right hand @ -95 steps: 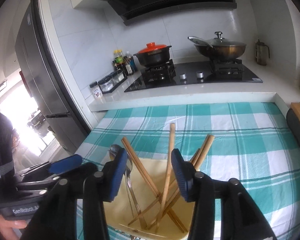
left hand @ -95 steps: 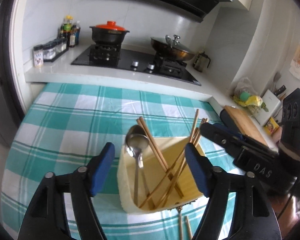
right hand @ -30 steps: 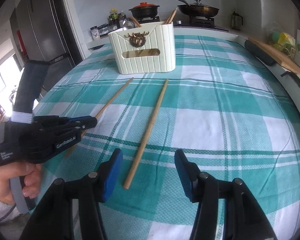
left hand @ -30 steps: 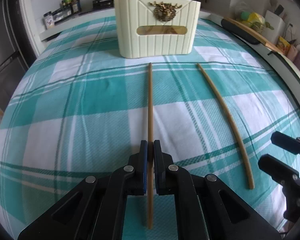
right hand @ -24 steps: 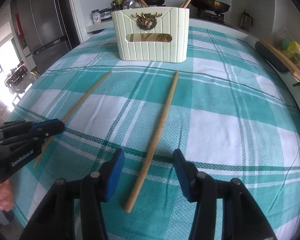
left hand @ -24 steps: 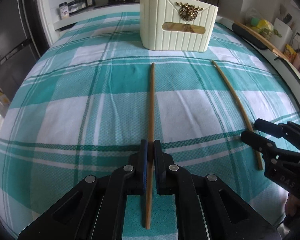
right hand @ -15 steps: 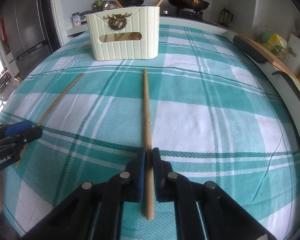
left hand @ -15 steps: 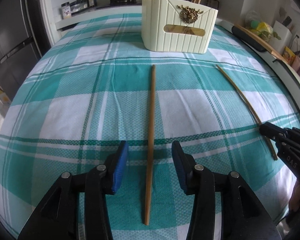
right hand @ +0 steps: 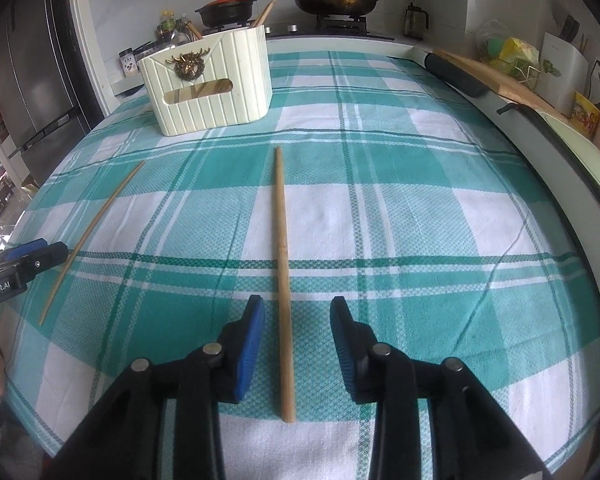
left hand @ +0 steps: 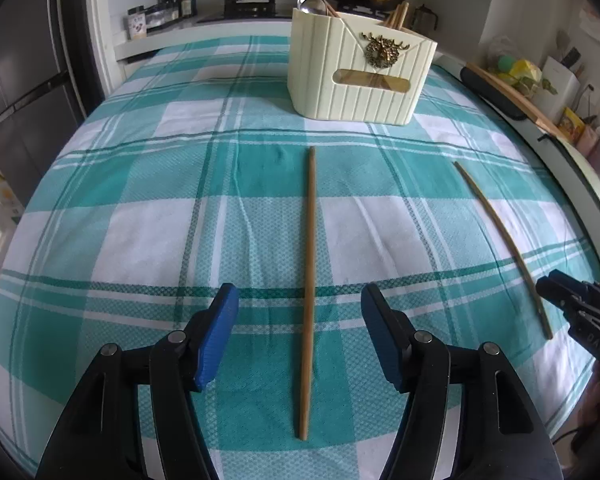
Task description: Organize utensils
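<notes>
Two chopsticks lie flat on the green-checked cloth of the desk (left hand: 140, 220), well apart, both pointing roughly toward the cream utensil holder (left hand: 360, 76) at the far end. The holder already carries a spoon (left hand: 310, 0) and several chopsticks leaning in its compartments. The left hand-held gripper (left hand: 300, 344) is released, its blue pads spread wide, with the left chopstick (left hand: 309, 272) lying between them on the cloth, touching neither. The right hand-held gripper (right hand: 298, 344) is likewise released, a narrower gap between its pads, and the right chopstick (right hand: 283, 272) runs up the middle of that gap without contact. Judged from this layout, the step in hand is the pickup of the two loose chopsticks, one per gripper; neither is secured. The next move calls for each gripper to close squarely on its stick near the near end, low enough to catch a thin round shaft lying on fabric, then to lift and carry it tip-down into the holder. Risk: a slim stick may roll or pivot in the pads if gripped off-centre
</notes>
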`<state>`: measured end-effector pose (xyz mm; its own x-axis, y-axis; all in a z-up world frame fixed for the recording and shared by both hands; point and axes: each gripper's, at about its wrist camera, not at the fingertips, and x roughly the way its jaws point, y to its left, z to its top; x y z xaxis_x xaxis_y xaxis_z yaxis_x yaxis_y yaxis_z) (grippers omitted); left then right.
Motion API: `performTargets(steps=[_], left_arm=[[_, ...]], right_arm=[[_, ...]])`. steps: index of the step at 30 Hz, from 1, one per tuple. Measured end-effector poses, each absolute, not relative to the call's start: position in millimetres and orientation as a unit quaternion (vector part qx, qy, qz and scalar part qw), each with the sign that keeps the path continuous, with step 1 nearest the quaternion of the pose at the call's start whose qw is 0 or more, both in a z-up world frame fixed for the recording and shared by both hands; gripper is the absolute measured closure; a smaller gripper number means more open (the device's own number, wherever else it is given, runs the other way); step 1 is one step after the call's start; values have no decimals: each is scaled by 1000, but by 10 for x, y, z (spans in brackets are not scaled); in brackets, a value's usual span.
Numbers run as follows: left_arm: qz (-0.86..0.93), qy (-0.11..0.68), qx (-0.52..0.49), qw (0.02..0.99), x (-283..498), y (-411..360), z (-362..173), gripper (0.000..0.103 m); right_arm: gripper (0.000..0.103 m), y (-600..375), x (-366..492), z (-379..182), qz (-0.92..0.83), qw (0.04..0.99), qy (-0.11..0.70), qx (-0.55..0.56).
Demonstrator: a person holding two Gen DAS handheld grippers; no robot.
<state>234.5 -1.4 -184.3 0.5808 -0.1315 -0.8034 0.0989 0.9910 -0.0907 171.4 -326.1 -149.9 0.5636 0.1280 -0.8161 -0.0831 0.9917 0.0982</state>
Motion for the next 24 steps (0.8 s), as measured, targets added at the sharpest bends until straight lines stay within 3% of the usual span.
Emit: performTargets(steps=[24], left_arm=[[-107, 482, -10, 870, 2706, 51, -1778, 34]], right_arm=[[68, -3295, 1979, -1331, 105, 874, 474, 24]])
